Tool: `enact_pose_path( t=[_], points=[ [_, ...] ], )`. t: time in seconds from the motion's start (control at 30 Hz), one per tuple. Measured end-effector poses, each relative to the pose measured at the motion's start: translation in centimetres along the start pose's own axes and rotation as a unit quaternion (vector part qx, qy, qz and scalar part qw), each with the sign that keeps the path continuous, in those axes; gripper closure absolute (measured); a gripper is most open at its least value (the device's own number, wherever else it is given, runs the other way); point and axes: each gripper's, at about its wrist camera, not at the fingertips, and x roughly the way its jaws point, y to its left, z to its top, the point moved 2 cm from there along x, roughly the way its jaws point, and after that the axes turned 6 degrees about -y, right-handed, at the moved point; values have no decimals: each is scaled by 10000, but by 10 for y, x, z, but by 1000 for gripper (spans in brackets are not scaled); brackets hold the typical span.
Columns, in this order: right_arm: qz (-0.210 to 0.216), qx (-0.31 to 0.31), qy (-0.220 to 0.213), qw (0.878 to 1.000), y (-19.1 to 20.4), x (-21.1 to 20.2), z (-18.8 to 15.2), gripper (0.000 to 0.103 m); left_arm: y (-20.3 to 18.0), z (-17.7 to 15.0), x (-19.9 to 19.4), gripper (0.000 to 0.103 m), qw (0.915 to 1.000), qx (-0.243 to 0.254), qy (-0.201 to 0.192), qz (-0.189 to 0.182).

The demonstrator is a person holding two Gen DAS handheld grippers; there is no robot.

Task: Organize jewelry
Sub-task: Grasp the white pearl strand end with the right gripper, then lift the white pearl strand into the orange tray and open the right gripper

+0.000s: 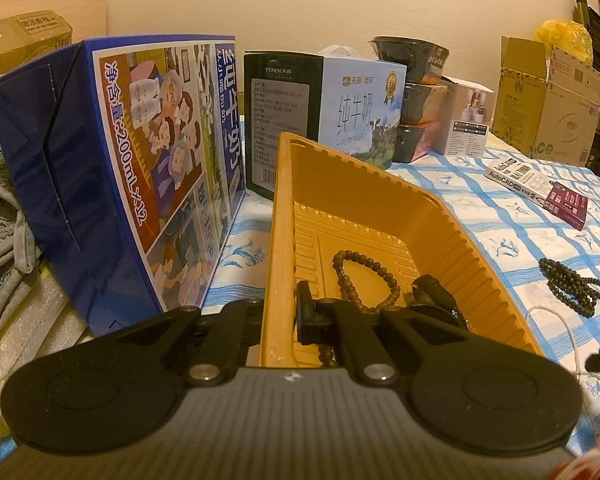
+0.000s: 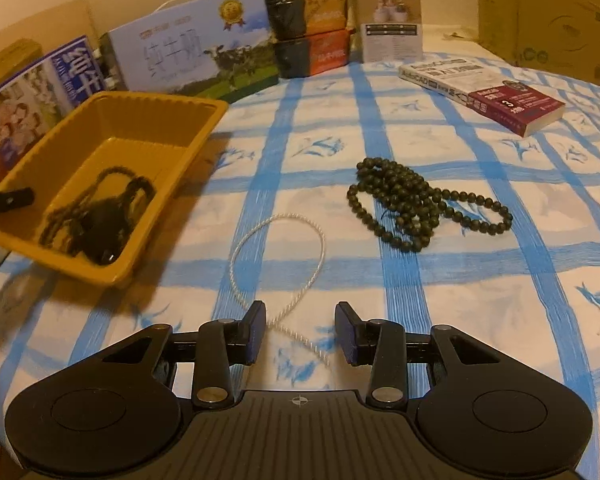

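The right gripper (image 2: pixel 300 330) hangs with jaws apart over the white cord (image 2: pixel 278 264), which runs between them toward the tray (image 2: pixel 168 100), upper left. The left gripper (image 1: pixel 286 312) is clamped on the tray's rim; 1 dark bead string (image 2: pixel 424 204) lies farther right.

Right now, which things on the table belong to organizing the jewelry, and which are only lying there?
Belong to the job:
- yellow tray, its wall held by the left gripper
- brown bead bracelet in the tray
- dark bead strand on the cloth
- white cord necklace, by the open right gripper

Lying about:
- milk cartons
- AutoCAD book
- cardboard box
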Motion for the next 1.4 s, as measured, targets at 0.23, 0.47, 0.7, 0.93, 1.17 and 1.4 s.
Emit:
enact_pose_path(
  t=[0.23,0.47,0.7,0.93,1.17,1.4],
  points=[
    [-437,292,79,9986,6,23,9,74,0,1,0,98,10000,10,2,4],
    [-857,-719,84,9937,33,31,-5,101,0,0,0,98,10000,2,5,4],
    [-541,-92,-17,9985,16,24,0,102,0,1,0,98,10000,6,4,5],
    [-266,345,-477,9979,6,-10,24,102,-1,0,0,98,10000,12,2,5],
    [-17,353,-1088,9934,5,-56,63,102,-1,1,0,98,10000,8,5,7],
    [104,167,-1539,9879,13,-93,95,102,-1,1,-1,98,10000,4,-12,-12]
  ],
)
